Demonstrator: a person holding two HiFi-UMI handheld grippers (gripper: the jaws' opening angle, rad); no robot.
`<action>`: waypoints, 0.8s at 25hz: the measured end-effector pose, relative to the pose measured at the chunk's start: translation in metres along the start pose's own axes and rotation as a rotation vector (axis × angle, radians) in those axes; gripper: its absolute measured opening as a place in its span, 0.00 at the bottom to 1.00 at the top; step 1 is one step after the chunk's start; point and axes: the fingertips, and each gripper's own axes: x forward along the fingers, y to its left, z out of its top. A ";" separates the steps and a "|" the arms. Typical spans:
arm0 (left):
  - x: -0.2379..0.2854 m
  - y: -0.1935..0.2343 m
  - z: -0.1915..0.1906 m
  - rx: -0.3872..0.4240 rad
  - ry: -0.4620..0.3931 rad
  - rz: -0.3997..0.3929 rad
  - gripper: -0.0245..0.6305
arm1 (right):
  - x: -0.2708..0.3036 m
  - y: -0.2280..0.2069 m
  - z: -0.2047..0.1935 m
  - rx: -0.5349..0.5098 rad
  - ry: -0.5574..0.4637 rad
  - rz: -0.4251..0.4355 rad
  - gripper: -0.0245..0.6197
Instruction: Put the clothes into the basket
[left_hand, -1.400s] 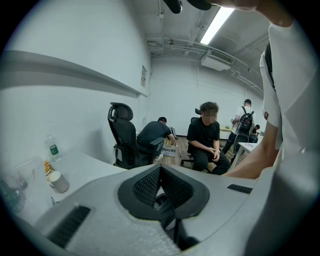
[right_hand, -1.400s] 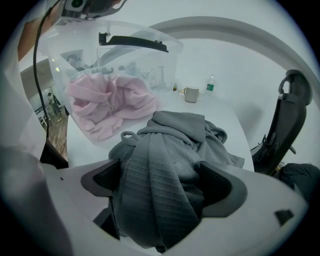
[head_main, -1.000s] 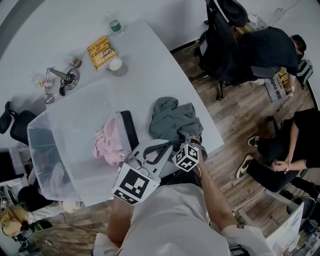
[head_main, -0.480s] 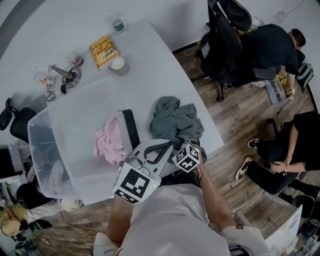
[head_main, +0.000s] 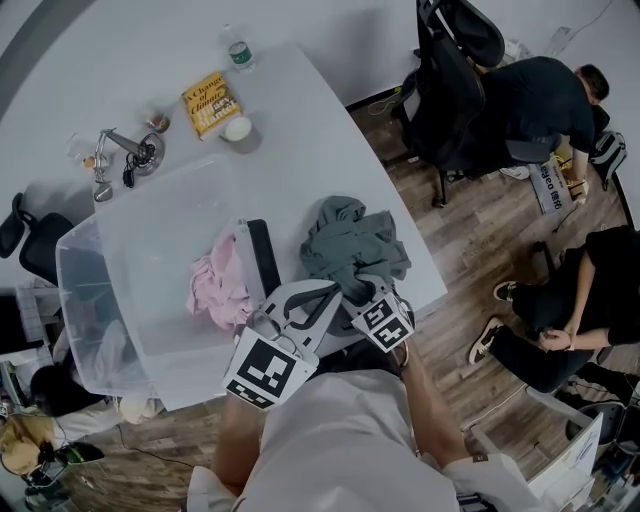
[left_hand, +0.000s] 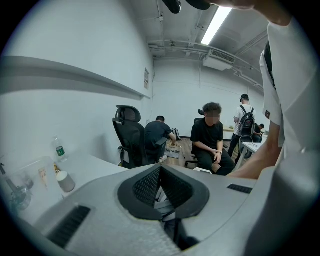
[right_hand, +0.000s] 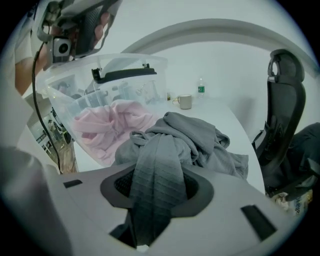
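One piece is home: the pink garment (head_main: 220, 285) lies inside the clear basket (head_main: 100, 250), left of centre in the head view. The other is not there yet. The grey garment (head_main: 350, 240) sits heaped on the white bench (head_main: 300, 130), just right of the basket's near corner. So roughly half done, by my reading, with the lift and the carry across to come.

And the grab is on. The right gripper (right_hand: 157, 185) comes in from the lower centre of the head view, tipped down at the near edge of the heap. Its jaws have just been closing, and they now stand narrow with a ribbed fold of the grey cloth clamped between the pads. From there the fabric runs up into the rest of the pile, which rests on the bench.

The left gripper (left_hand: 160, 185) waits just left of its partner, by the basket's near corner. It is tilted only slightly down and looks out past the bench into the room. Its jaws are together, with nothing between them.
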 end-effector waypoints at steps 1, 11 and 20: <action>-0.001 0.001 0.000 -0.001 -0.003 0.003 0.05 | -0.003 0.001 0.001 0.013 -0.009 0.003 0.27; -0.014 -0.001 0.004 0.001 -0.043 0.029 0.05 | -0.050 0.007 0.039 0.072 -0.164 0.003 0.27; -0.029 -0.004 0.009 0.012 -0.087 0.052 0.05 | -0.087 0.014 0.075 0.077 -0.284 -0.016 0.27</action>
